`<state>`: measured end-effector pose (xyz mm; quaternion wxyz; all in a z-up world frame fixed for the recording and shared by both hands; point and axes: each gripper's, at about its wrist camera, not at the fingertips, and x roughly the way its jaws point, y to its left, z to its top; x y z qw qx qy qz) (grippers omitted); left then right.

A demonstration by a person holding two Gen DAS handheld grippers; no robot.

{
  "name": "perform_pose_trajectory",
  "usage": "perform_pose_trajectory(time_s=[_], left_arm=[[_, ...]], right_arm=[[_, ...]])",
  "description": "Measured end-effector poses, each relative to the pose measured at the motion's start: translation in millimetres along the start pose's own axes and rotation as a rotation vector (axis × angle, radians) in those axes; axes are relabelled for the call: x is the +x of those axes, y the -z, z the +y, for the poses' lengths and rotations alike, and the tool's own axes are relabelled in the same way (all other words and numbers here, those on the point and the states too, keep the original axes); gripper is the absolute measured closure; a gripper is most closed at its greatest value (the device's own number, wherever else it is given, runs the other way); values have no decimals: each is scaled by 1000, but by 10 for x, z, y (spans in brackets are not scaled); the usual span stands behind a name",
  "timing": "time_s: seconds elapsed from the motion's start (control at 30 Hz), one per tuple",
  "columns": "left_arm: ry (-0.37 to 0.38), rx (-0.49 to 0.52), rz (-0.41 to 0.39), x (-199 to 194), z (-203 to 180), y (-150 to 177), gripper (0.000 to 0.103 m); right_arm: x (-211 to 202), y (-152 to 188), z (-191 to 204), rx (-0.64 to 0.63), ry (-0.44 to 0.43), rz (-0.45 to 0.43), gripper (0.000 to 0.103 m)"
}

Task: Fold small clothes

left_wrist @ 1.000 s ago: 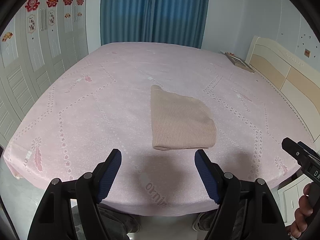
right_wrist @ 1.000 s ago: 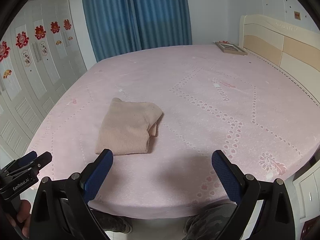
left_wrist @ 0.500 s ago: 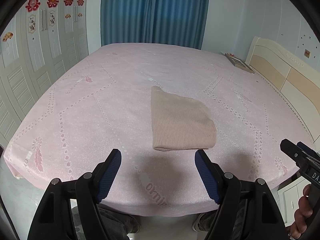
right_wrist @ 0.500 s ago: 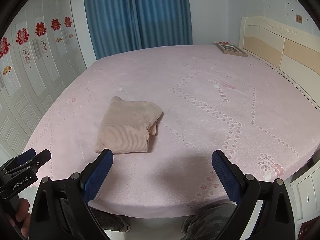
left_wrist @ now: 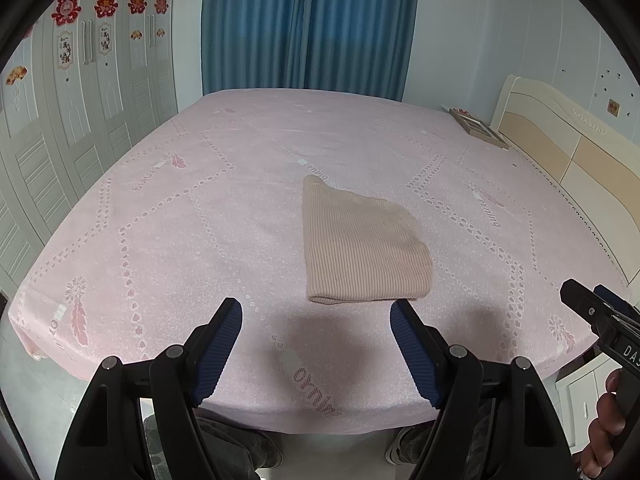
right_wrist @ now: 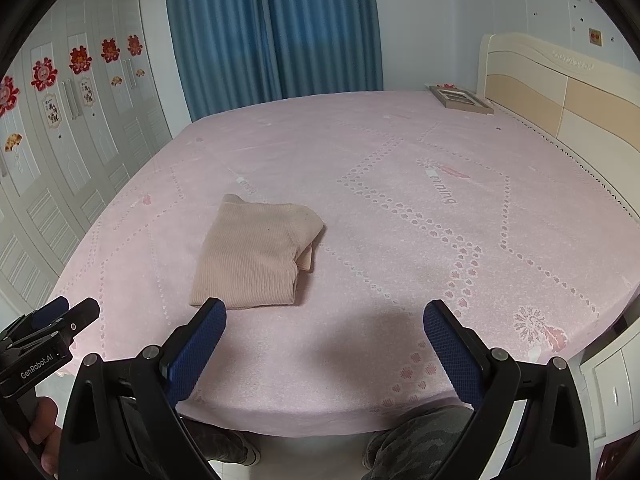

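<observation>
A beige ribbed knit garment (left_wrist: 362,246) lies folded into a compact rectangle on the pink bed sheet (left_wrist: 200,208). It also shows in the right wrist view (right_wrist: 254,254). My left gripper (left_wrist: 316,316) is open and empty, held above the bed's near edge, just short of the garment. My right gripper (right_wrist: 324,320) is open and empty, also over the near edge, with the garment ahead to its left. Each gripper appears at the side of the other's view.
A cream headboard (left_wrist: 560,152) stands on the right, with a picture frame (right_wrist: 460,98) lying at the bed's far right corner. White wardrobe doors (left_wrist: 60,100) line the left. Blue curtains (left_wrist: 308,28) hang behind. A white nightstand (right_wrist: 612,380) is at the lower right.
Both grippers have drifted very slightly back and up from the bed. The garment has not moved.
</observation>
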<state>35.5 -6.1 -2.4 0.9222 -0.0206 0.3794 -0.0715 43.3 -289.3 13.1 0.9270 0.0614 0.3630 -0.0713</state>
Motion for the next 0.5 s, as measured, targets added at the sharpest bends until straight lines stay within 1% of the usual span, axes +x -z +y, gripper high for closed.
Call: perform_pose_trajectory(time_s=[0.5], left_arm=[[0, 1, -6, -47, 10, -15, 26]], right_arm=[[-51, -6, 2, 4, -2, -10, 5]])
